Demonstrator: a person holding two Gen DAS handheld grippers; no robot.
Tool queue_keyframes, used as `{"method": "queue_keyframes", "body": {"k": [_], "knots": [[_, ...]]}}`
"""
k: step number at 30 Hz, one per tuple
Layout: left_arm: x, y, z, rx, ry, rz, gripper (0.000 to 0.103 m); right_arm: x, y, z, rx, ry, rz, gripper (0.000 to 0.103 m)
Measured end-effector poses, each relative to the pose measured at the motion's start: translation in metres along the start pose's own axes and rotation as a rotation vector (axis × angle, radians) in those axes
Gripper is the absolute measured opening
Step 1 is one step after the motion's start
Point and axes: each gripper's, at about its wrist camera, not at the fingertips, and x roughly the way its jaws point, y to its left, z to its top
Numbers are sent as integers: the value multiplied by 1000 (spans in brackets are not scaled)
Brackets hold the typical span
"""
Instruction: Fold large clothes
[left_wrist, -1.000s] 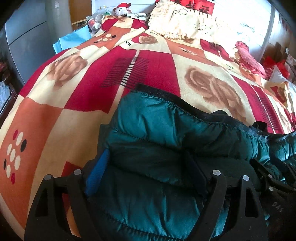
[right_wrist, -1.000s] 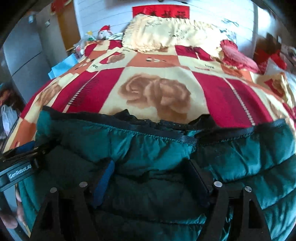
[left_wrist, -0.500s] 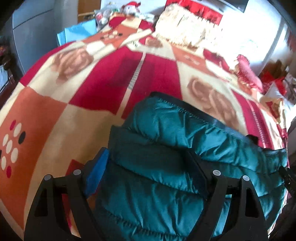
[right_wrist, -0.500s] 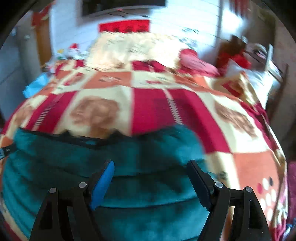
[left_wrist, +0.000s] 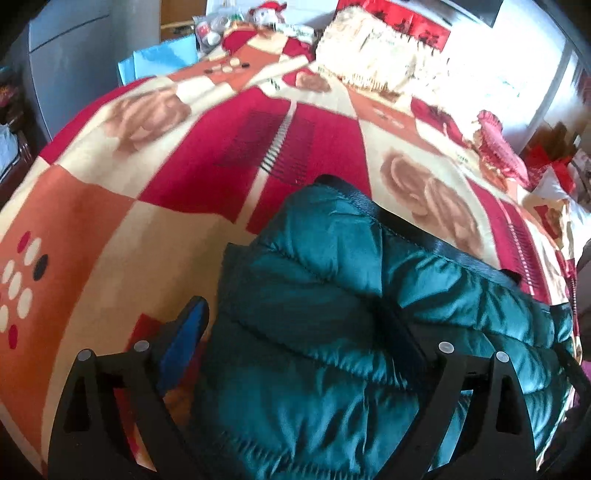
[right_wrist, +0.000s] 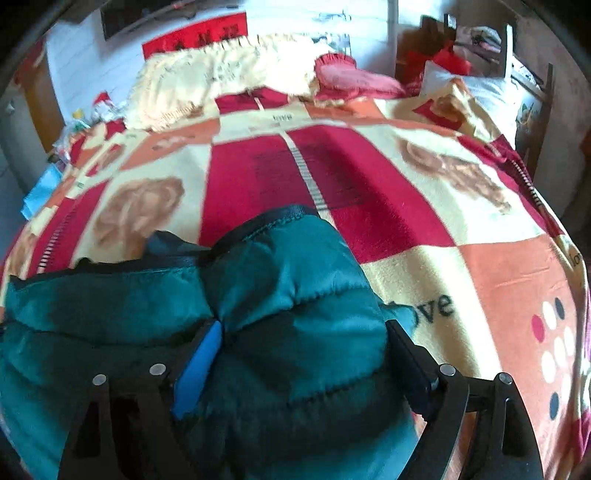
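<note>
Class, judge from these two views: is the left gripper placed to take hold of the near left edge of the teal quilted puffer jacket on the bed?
Probably yes. The left gripper has just been opening, and the teal quilted puffer jacket bulges between its fingers with nothing covering it.

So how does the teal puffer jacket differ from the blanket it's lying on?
The teal puffer jacket is plain, shiny and quilted in puffy rows; the blanket is matte, patterned with red, orange and cream squares and roses. The jacket sits bunched near the grippers; the blanket lies spread flat. Both are soft fabric.

Bed under a red, cream and orange rose-patterned blanket (left_wrist: 192, 177), cream fringed pillow (right_wrist: 221, 74), white wall (right_wrist: 92, 59)
</note>
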Motion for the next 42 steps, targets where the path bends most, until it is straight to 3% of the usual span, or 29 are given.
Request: {"method": "queue_keyframes", "body": {"k": [8,15,22,25,28,37,42], "knots": [[-64,6,-23,73,-94,-44,93,-80,14,-33,-82,-74,106,86],[-91,8,-54,130,-113,-58,93,-90,36,-68,-177,-60,85,86],[-80,3,-78,175,-66,-31,93,-65,37,-76,-151,-15,44,86],[-63,2,-87,193,-8,-1,94,-51,36,-76,-138,-10,17,95],[-60,7,-90,169,-1,-11,94,-46,32,-72,-100,-3,9,96],[-65,9,-93,173,-4,-9,94,-105,25,-86,-123,-61,49,93],[-65,8,-98,167,-6,-10,94,-111,29,-102,-142,-50,87,93]]}}
